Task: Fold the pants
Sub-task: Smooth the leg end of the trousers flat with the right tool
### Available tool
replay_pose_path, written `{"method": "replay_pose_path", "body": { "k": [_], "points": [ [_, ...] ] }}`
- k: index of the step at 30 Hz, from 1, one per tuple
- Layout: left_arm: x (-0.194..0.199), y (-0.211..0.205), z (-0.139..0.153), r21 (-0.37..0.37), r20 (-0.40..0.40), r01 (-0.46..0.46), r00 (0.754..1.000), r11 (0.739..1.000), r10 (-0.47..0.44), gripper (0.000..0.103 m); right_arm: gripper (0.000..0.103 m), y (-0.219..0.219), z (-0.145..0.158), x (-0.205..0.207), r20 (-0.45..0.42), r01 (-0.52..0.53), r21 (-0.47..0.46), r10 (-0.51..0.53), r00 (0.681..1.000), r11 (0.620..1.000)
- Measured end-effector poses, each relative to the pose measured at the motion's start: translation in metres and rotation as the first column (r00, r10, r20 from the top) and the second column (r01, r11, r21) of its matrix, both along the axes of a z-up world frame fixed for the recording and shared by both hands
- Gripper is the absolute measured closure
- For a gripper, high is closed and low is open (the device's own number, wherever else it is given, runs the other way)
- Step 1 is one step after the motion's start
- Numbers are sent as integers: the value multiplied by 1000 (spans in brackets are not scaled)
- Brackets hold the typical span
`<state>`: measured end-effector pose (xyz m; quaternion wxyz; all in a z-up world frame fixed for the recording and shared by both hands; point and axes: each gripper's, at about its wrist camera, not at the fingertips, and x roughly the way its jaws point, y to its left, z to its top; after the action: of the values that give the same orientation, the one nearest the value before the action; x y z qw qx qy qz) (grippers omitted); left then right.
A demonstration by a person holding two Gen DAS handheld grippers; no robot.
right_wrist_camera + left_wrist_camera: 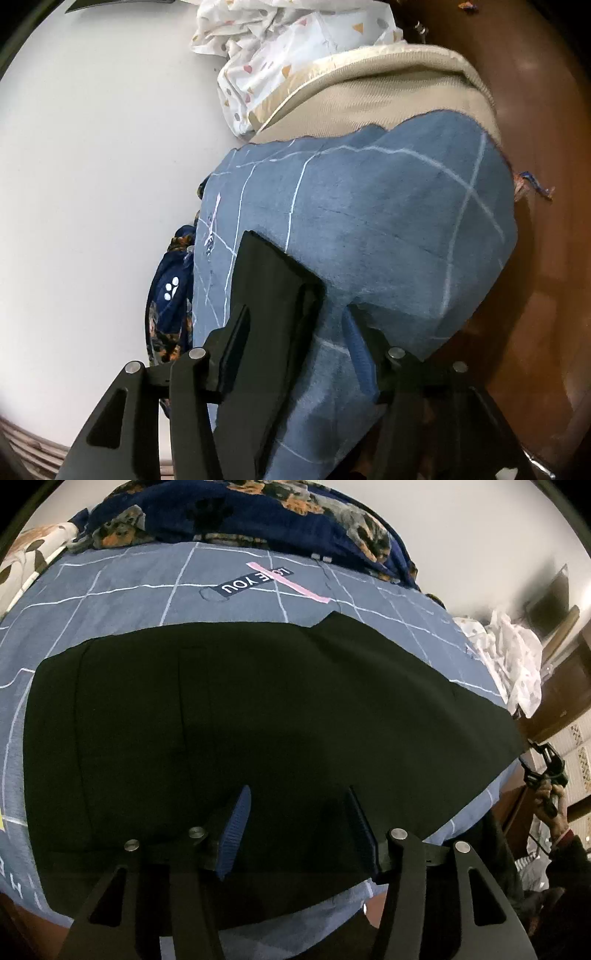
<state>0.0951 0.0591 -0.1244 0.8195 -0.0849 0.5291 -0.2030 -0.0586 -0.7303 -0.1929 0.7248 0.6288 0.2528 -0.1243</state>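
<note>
Black pants (240,709) lie flat across a blue checked bedsheet (122,598), reaching from left to right in the left wrist view. My left gripper (299,827) stands open over their near edge, with cloth under both blue pads and nothing pinched. Far right, a hand holds my right gripper (543,764) off the bed's corner. In the right wrist view, one narrow end of the pants (273,295) lies on the sheet (399,221) between the jaws of my right gripper (295,343). It rests against the left finger (236,343) and stays clear of the right pad (356,347), so that gripper is open.
A dark blue flowered blanket (240,513) is piled at the back of the bed, with a spotted pillow (26,554) at the left. White patterned cloth (280,48) lies on the beige mattress corner (369,92). Brown floor (546,258) lies beyond the bed's edge, a white wall (92,166) alongside.
</note>
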Motion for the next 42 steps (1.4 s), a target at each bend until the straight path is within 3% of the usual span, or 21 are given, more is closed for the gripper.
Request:
{"method": "replay_pose_path", "body": {
  "k": [3, 5, 8, 9, 13, 26, 35, 37, 40, 42],
  "points": [
    [-1, 1, -1, -12, 10, -5, 1000, 1000, 5, 49, 42, 7, 11, 7, 2, -37, -69, 38, 999, 997],
    [0, 2, -1, -22, 10, -10, 1000, 1000, 10, 49, 42, 10, 15, 9, 69, -83, -53, 86, 994, 995],
    [1, 5, -1, -42, 2, -19, 1000, 999, 19, 49, 42, 12, 22, 20, 39, -115, -110, 120, 992, 987],
    [2, 6, -2, -53, -1, -24, 1000, 998, 24, 49, 42, 10, 17, 24, 18, -116, -101, 119, 993, 988],
    [4, 10, -2, -83, -16, -37, 999, 996, 36, 49, 41, -1, 10, 22, 66, -65, -25, 67, 996, 998],
    [5, 11, -3, -90, -13, -39, 999, 995, 38, 47, 39, -12, 6, 9, 86, -56, 6, 56, 995, 998],
    [4, 7, -2, -79, -6, -30, 1000, 996, 29, 43, 27, 14, 17, 29, 89, -154, -73, 160, 983, 985],
    [4, 5, -1, -77, -3, -25, 1000, 997, 25, 42, 28, 21, 14, 40, 115, -214, -25, 216, 970, 976],
    [4, 4, -1, -76, -3, -24, 1000, 997, 24, 40, 32, 33, 16, 51, 51, -239, -91, 244, 968, 967],
    [5, 3, -1, -74, -3, -22, 1000, 997, 22, 40, 50, 35, 14, 54, 40, -241, -83, 245, 969, 967]
  ]
}}
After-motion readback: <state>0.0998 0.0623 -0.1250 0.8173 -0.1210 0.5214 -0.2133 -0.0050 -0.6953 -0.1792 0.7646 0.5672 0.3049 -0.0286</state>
